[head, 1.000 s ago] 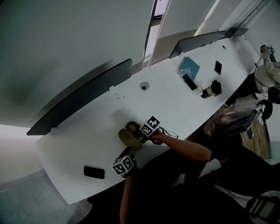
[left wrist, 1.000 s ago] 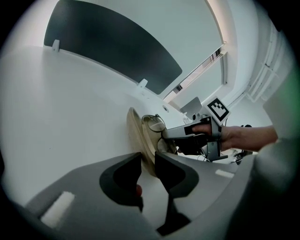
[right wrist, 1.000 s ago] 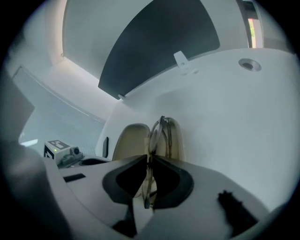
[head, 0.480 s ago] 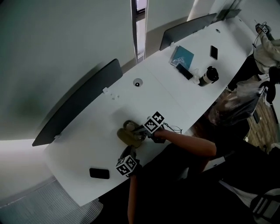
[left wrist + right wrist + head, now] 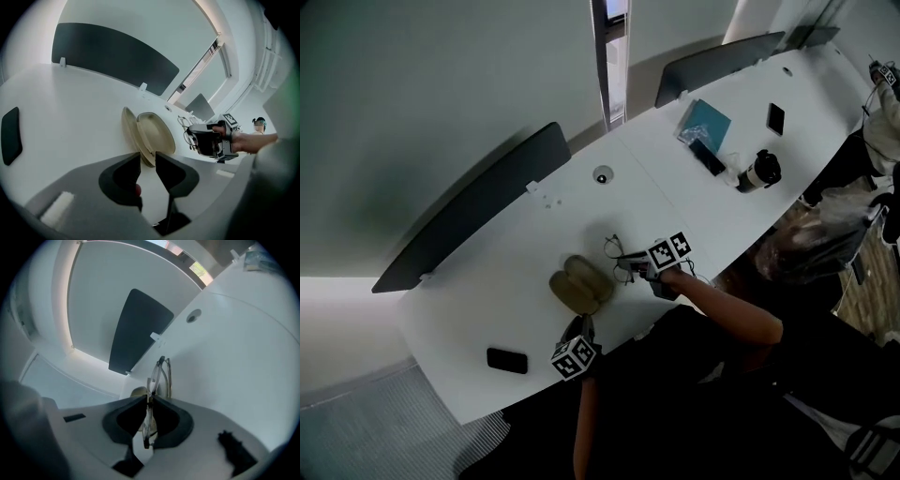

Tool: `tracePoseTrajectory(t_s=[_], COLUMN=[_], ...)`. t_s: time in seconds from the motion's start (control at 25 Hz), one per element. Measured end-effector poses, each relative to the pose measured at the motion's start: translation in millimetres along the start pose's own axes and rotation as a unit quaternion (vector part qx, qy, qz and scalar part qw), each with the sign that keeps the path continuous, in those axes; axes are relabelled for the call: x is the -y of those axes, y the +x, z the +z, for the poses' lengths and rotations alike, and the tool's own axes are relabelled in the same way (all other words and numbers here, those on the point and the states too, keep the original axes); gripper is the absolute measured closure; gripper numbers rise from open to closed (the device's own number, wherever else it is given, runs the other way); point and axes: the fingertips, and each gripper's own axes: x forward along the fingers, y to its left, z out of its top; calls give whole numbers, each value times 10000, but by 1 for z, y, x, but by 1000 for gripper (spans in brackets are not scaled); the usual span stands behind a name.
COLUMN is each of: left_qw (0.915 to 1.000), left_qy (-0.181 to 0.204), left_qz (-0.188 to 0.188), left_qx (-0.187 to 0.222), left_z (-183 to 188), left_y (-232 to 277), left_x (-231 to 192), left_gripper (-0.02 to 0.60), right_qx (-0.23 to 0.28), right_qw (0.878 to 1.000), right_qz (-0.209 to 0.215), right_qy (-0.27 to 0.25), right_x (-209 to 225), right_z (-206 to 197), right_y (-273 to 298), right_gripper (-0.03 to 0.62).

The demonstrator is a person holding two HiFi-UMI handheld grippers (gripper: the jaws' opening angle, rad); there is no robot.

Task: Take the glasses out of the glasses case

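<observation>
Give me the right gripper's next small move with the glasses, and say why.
Probably lower the thin wire-framed glasses onto the bare white desk beside the open tan clamshell glasses case, then open the jaws. The right gripper is shut on the frame and holds it clear of the case, which lies open and looks empty, so only setting them down seems left.

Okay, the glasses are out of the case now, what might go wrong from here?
1. The right gripper pinches the glasses by a thin part of the frame, so they may twist, slip or bend.
2. The case lies open on the table, and the left gripper, jaws slightly apart and empty, sits close to it; a nudge might shift it.
</observation>
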Motion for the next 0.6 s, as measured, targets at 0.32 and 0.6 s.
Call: tracePoseTrajectory(t_s=[0.32,0.6], left_qw=[9796,8708], left_qy=[-142,3072], left_qz=[-1775,-3666], left_qx=[930,1133], left_z=[64,92], left_y=[-31,-101], left_x=[86,197], left_gripper=[415,327], right_qx=[-624,-2667], right_qw=[9752,8868], right_qz=[1601,3108], right_qy=[-1399,-2139], right_x=[-98,-151], right_z=[-19,-87], right_y=[-30,-74], right_gripper=[549,549])
